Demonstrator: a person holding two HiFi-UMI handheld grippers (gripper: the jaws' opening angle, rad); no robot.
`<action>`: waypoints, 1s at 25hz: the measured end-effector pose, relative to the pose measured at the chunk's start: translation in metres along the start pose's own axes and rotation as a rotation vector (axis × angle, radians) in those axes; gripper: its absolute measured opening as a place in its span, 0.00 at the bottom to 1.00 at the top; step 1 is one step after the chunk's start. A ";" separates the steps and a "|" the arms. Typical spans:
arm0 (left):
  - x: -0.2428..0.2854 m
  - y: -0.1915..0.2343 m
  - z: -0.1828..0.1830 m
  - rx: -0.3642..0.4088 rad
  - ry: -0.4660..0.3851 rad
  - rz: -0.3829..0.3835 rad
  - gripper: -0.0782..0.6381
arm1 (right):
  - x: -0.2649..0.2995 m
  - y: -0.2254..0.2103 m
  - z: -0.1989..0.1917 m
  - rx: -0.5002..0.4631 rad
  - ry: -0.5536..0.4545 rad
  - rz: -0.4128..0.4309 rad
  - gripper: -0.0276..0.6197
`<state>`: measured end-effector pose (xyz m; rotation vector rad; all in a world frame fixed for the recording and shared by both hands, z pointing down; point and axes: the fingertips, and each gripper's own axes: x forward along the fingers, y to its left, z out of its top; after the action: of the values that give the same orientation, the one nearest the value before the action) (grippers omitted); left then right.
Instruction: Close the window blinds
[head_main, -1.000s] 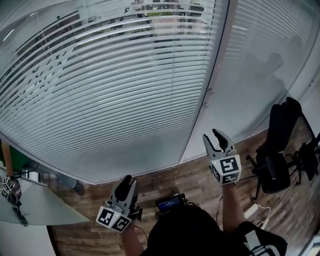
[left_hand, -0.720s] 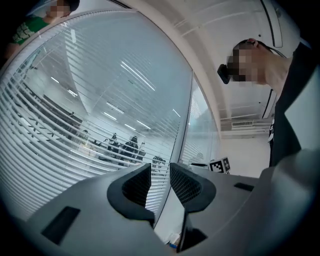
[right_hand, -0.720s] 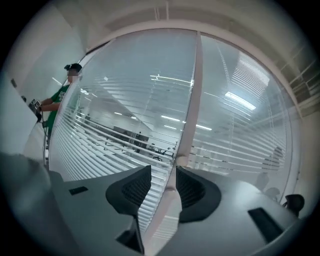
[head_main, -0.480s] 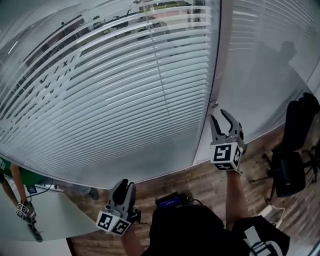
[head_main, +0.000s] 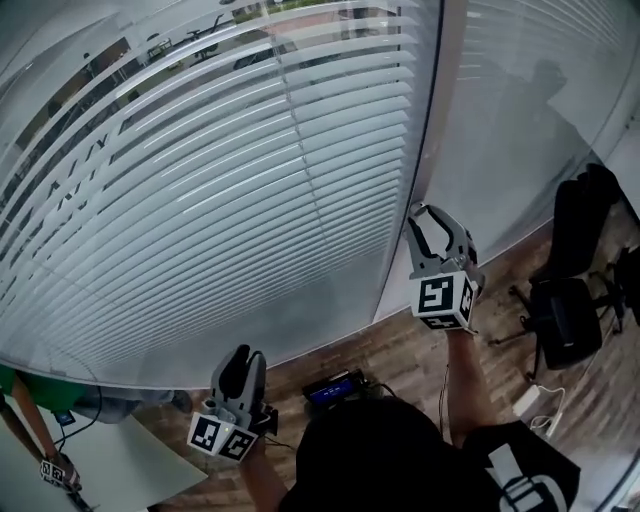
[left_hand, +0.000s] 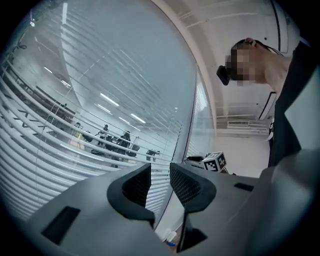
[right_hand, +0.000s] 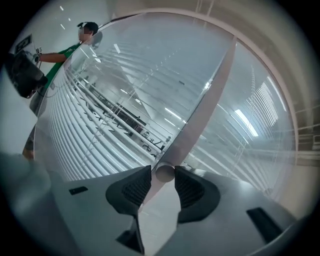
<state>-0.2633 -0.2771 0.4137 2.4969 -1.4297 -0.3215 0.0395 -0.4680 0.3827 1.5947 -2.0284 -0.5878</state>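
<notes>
My two grippers, nearest first. My left gripper (head_main: 241, 360) is held low, its jaws a narrow gap apart with nothing between them. My right gripper (head_main: 430, 222) is raised to the single frame post (head_main: 425, 120). Its jaws are parted with one round knob (right_hand: 165, 173) between their tips; I cannot tell whether the pads touch it. Beyond hang two window blinds: the left blind (head_main: 250, 170), with gaps between its slats, and the right blind (head_main: 520, 50) past the post.

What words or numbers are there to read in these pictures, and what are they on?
No words or numbers can be read.
Marker cubes: black-and-white square patterns, no letters.
White print on the dark shirt: cut off, unreadable.
Blue screen on the floor: too small to read.
</notes>
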 end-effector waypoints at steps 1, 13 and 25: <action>-0.001 0.003 -0.001 -0.006 0.003 -0.001 0.29 | -0.001 -0.001 -0.001 -0.020 0.015 -0.017 0.26; -0.002 0.016 -0.014 -0.038 -0.010 -0.004 0.29 | 0.007 -0.010 -0.023 -0.001 0.099 -0.038 0.24; -0.013 0.018 -0.005 -0.042 -0.017 0.005 0.29 | 0.004 -0.014 -0.032 0.965 0.012 0.193 0.24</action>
<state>-0.2829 -0.2741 0.4253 2.4625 -1.4210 -0.3683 0.0690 -0.4763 0.3997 1.7969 -2.5871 0.5790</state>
